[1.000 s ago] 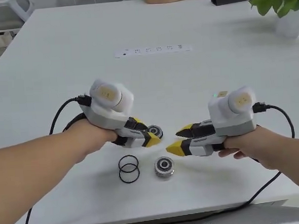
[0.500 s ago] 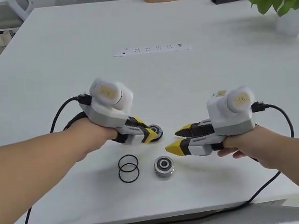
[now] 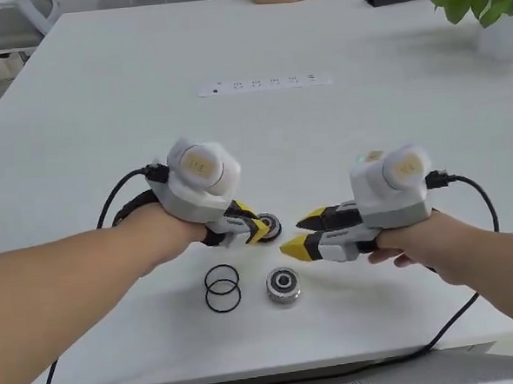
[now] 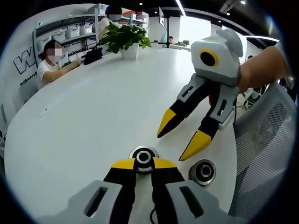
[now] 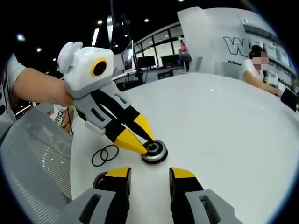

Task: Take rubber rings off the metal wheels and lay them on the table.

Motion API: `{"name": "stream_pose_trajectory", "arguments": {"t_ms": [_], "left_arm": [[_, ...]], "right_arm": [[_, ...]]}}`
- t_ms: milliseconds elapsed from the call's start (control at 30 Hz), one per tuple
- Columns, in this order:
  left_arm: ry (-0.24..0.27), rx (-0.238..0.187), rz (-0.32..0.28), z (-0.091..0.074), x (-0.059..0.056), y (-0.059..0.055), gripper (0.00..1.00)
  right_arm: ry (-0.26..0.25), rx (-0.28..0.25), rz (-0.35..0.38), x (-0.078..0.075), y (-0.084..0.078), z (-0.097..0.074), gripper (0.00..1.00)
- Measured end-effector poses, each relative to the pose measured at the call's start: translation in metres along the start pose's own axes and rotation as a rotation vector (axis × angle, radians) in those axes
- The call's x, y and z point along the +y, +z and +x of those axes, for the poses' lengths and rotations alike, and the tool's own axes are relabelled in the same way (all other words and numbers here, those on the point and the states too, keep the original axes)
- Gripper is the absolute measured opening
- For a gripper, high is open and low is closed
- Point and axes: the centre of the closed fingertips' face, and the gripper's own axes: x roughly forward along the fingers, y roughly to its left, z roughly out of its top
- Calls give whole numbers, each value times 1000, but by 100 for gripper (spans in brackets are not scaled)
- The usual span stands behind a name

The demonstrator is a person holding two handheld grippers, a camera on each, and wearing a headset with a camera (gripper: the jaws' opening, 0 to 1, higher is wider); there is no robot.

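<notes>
While the left gripper (image 3: 257, 231) is clamping: jaws are pinching one metal wheel (image 5: 154, 150), seemingly down on the table (image 3: 340, 135).
Right gripper (image 3: 298, 235): jaws are standing spread, gripping nothing, tips just beside that wheel.
Ring on held wheel: dark band is showing around its rim; probably not off yet.
Loose rubber rings (image 3: 221, 289): two are lying overlapped, near a second wheel (image 3: 283, 283).
Risk: am expecting the right tips could skid off the thin band, or knock the wheel from the clamp, if biting metal instead of rubber.
</notes>
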Motion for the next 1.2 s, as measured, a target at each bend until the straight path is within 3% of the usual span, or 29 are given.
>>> {"name": "stream_pose_trajectory", "arguments": {"t_ms": [633,1200], "left_arm": [[6,4,7,1,3,-1,6],[11,1,-1,2,5,-1,6]], "right_arm": [[-29,27,-41,-9,6,19,22],[-21,34,-44,-7,5,21,18]]}}
